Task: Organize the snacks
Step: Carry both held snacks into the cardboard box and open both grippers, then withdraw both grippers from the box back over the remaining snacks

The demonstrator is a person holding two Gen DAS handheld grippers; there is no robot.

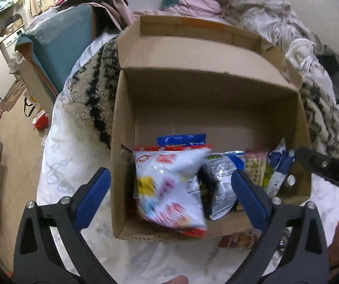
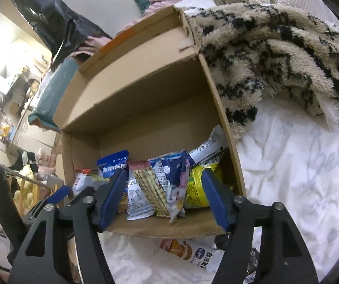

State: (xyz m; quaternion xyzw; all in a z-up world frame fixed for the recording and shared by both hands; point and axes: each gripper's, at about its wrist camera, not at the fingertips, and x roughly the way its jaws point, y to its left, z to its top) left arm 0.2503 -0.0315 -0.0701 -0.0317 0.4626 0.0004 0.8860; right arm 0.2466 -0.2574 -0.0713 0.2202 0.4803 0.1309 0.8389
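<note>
An open cardboard box (image 1: 212,90) sits on the white bed and also shows in the right wrist view (image 2: 145,99). Several snack packets stand in its near end. A large white packet with red print (image 1: 169,184) is blurred, between the fingers of my left gripper (image 1: 169,189), which is open with its jaws apart from the packet. My right gripper (image 2: 164,196) is open over the box's near wall, in front of a checked packet (image 2: 145,184), a blue-white packet (image 2: 171,172) and a yellow packet (image 2: 197,187). A blue packet (image 2: 114,163) stands behind.
A white-orange packet (image 2: 188,253) lies on the bed in front of the box, also in the left wrist view (image 1: 238,239). A beige and black fluffy blanket (image 2: 275,54) lies against the box's right and left (image 1: 93,94) sides. Clothes pile at the back. Floor clutter is at left.
</note>
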